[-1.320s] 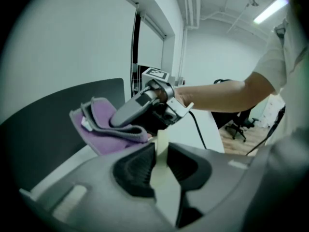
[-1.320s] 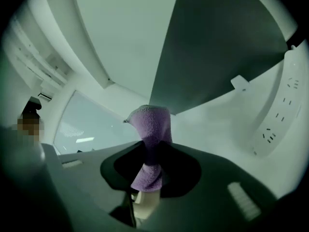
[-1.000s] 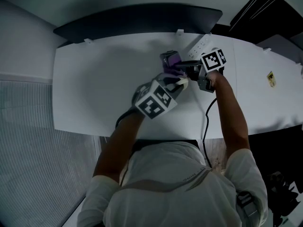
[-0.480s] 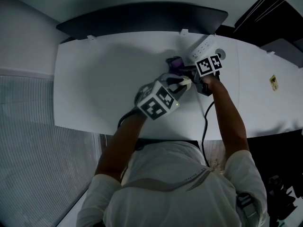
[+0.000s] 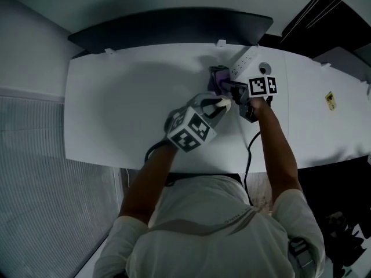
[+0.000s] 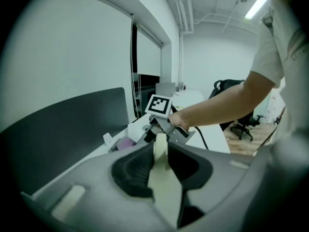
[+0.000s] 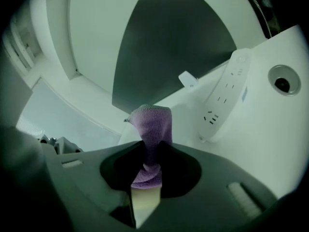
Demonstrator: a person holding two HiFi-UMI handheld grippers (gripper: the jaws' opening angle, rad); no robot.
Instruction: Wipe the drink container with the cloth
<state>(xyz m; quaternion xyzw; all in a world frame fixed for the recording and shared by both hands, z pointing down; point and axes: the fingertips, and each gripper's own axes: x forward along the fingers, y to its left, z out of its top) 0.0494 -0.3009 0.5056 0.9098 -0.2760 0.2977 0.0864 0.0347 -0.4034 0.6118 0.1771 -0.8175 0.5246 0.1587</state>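
A purple cloth (image 5: 219,79) hangs bunched from my right gripper (image 5: 227,87), which is shut on it. In the right gripper view the cloth (image 7: 152,124) rises out of the closed jaws (image 7: 150,153). My left gripper (image 5: 223,103) sits just in front of it, shut on a narrow cream-coloured container (image 6: 159,149). The jaws hide most of the container. In the left gripper view the right gripper (image 6: 147,135) and the cloth (image 6: 126,143) show beyond the left jaws, close to the container but apart from it.
All this is over a white table (image 5: 116,109). A white power strip (image 5: 243,59) and a round cable hole (image 5: 265,67) lie behind the grippers. A dark panel (image 5: 174,22) runs along the far edge. A black cable (image 5: 250,149) drops off the near edge.
My right gripper has sunk toward the table with the cloth and tipped its nose down. The left gripper has kept its place, still holding the cream container.
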